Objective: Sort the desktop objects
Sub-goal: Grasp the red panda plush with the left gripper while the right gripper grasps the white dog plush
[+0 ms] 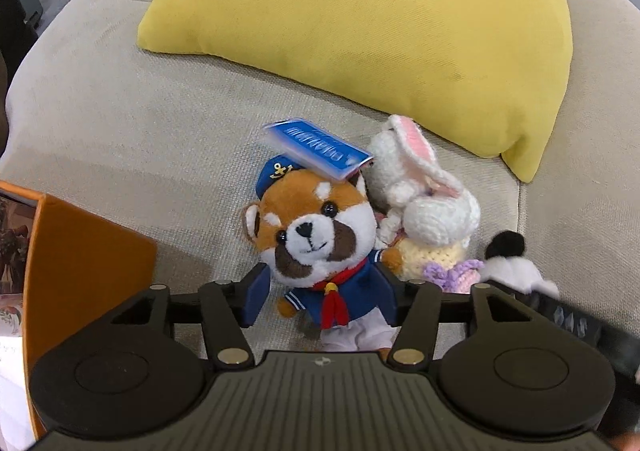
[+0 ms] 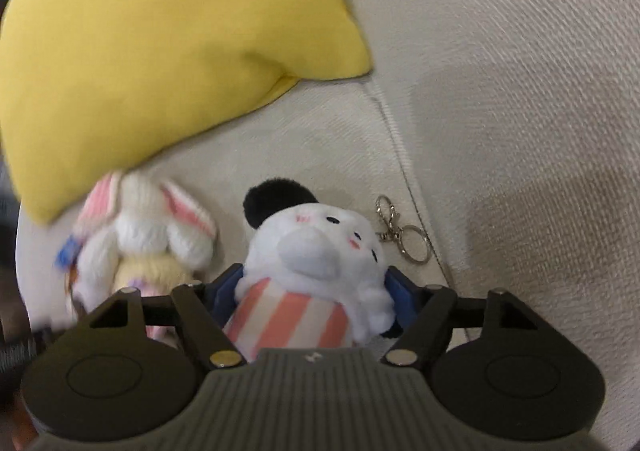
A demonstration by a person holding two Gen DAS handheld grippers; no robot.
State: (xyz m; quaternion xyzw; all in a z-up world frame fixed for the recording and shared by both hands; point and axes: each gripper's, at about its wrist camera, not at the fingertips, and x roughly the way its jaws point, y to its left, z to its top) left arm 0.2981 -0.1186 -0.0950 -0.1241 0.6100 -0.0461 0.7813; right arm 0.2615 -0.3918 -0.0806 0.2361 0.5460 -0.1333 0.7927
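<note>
A red panda plush point(image 1: 316, 239) in a blue sailor suit, with a blue tag point(image 1: 318, 149) at its head, sits between the blue pads of my left gripper point(image 1: 322, 291), which is shut on its body. A crocheted white rabbit point(image 1: 424, 203) lies right beside it on the beige sofa; it also shows in the right wrist view point(image 2: 156, 239). My right gripper point(image 2: 314, 291) is shut on a white panda plush point(image 2: 316, 251) with a black ear and a pink-striped body. Its metal keyring point(image 2: 404, 235) rests on the sofa cushion.
A large yellow pillow point(image 1: 380, 23) leans at the back of the sofa seat point(image 1: 140, 123), close behind the toys; it also shows in the right wrist view point(image 2: 140, 43). An orange box point(image 1: 80, 271) stands at the left. The right gripper's body point(image 1: 576, 323) reaches in beside the rabbit.
</note>
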